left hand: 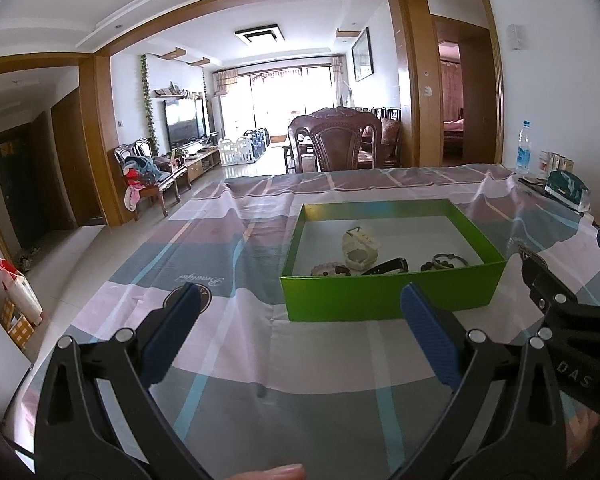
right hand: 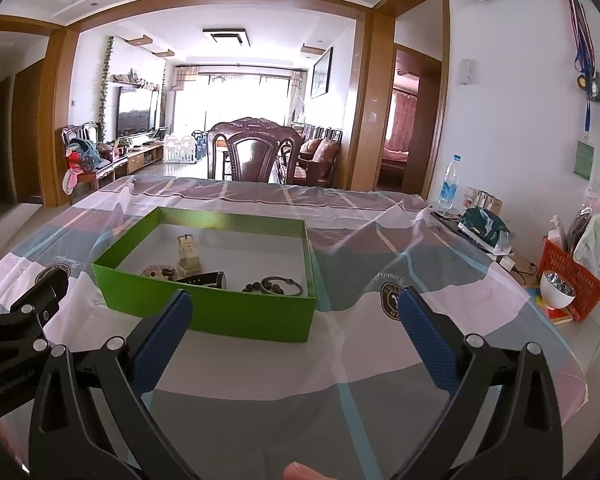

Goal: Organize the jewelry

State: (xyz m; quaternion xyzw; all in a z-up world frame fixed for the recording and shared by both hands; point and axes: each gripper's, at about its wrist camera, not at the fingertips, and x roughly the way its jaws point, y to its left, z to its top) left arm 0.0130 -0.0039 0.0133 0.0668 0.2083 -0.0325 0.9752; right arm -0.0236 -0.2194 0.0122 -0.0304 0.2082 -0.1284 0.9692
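A green box (left hand: 392, 294) (right hand: 216, 312) sits on the checked tablecloth. Inside it lie a cream watch (left hand: 360, 249) (right hand: 188, 256), a pale bead bracelet (left hand: 326, 269) (right hand: 158, 271), a black band (left hand: 386, 267) (right hand: 204, 279), a dark bead bracelet (left hand: 436, 266) (right hand: 256, 287) and a thin silver bangle (left hand: 452, 258) (right hand: 282, 284). My left gripper (left hand: 300, 300) is open and empty, just short of the box's near left corner. My right gripper (right hand: 296, 304) is open and empty, at the box's near right corner. Each gripper shows at the edge of the other's view.
A water bottle (right hand: 450, 184), small boxes, a dark green packet (right hand: 484, 226), a red basket (right hand: 572, 272) and a white bowl (right hand: 556, 288) stand along the wall on the right. A wooden chair (right hand: 256, 152) stands behind the table's far edge.
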